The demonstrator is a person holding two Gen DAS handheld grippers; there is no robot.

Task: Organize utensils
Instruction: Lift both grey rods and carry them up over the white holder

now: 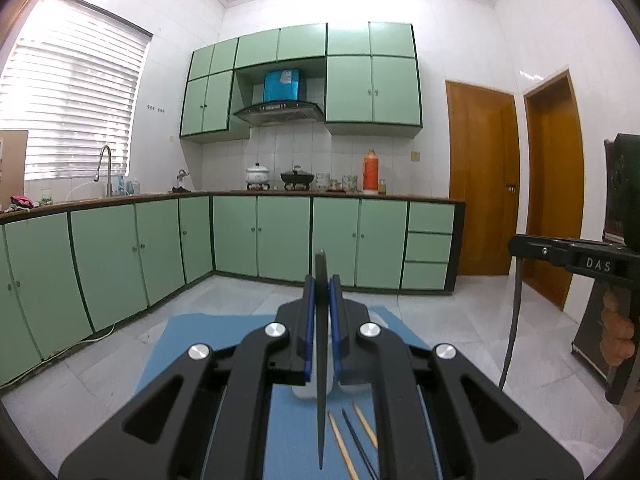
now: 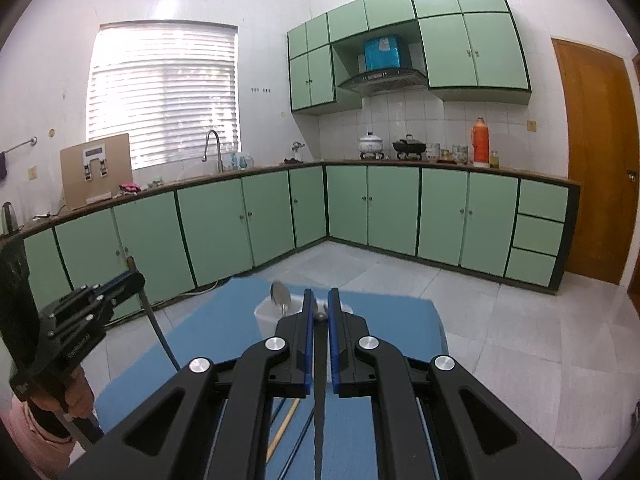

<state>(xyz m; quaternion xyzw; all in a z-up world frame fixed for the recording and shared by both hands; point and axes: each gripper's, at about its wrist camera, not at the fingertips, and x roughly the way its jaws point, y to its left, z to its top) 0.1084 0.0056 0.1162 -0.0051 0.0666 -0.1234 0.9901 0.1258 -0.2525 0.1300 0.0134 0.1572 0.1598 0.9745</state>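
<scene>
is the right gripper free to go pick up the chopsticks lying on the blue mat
Probably not yet. The right gripper is already shut on a dark utensil, so its fingers are occupied. The chopsticks lie uncovered on the blue mat just below it, so the path looks free once that utensil goes into the white container.

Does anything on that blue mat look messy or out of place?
Loose chopsticks lie scattered at angles on the blue mat, outside the white container where a spoon already stands. Nothing looks spilled or broken.
</scene>
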